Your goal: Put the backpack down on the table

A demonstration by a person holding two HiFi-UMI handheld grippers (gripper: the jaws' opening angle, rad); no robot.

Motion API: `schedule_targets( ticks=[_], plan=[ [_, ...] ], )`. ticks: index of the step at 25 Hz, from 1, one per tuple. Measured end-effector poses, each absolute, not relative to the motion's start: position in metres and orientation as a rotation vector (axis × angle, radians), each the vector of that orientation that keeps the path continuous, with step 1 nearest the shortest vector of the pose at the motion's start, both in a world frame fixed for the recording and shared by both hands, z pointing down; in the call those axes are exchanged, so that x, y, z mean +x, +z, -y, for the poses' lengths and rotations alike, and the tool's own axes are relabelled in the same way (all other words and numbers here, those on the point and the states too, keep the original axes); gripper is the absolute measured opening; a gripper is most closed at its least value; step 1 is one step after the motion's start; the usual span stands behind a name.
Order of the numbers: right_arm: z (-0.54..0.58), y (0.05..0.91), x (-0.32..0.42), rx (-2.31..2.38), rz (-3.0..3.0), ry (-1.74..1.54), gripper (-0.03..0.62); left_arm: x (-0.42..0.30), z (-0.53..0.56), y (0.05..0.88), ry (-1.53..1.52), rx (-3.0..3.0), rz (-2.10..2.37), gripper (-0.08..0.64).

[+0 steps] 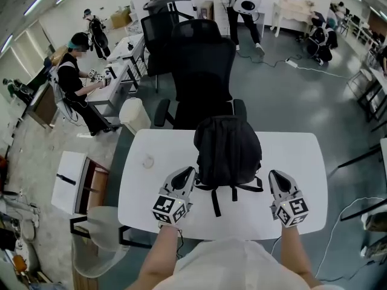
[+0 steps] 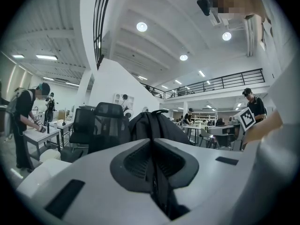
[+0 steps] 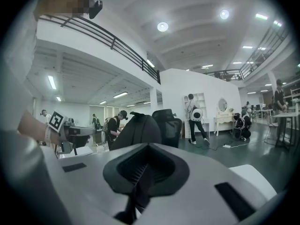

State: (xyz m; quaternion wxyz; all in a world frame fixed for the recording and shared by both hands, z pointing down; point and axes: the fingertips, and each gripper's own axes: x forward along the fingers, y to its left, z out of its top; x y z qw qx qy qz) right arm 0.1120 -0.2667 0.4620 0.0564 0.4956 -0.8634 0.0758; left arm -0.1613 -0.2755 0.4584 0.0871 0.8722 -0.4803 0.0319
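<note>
A black backpack (image 1: 227,150) stands upright in the middle of the white table (image 1: 145,195). My left gripper (image 1: 189,174) sits at its lower left corner, my right gripper (image 1: 273,175) at its lower right. In the left gripper view the jaws (image 2: 152,143) are shut on a black shoulder strap (image 2: 160,186), with the backpack (image 2: 150,124) rising just behind. The right gripper (image 3: 147,148) is likewise shut on a black strap (image 3: 139,186) in its own view, the backpack (image 3: 136,129) ahead of it. Another loose strap (image 1: 215,203) trails toward me.
A black office chair (image 1: 202,71) stands right behind the table. A small clear object (image 1: 148,161) lies on the table's left part. A white side cabinet (image 1: 69,183) is to the left. A person (image 1: 75,71) works at another desk far left.
</note>
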Motion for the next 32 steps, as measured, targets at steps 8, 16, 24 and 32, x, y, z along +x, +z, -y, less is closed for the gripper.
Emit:
schedule_targets(
  ticks=[8, 16, 24, 32],
  plan=[
    [0.267, 0.463, 0.112, 1.504, 2.615, 0.235, 0.018, -0.158, 0.272, 0.462, 0.09, 2.593, 1.431, 0.04],
    [0.266, 0.454, 0.101, 1.46, 2.619, 0.187, 0.017, -0.154, 0.273, 0.455, 0.091, 2.603, 1.428, 0.04],
    [0.263, 0.457, 0.102, 1.461, 2.62, 0.197, 0.017, -0.153, 0.271, 0.458, 0.095, 2.601, 1.429, 0.04],
    [0.262, 0.459, 0.103, 1.469, 2.615, 0.196, 0.017, -0.151, 0.272, 0.459, 0.092, 2.606, 1.422, 0.04]
  ],
)
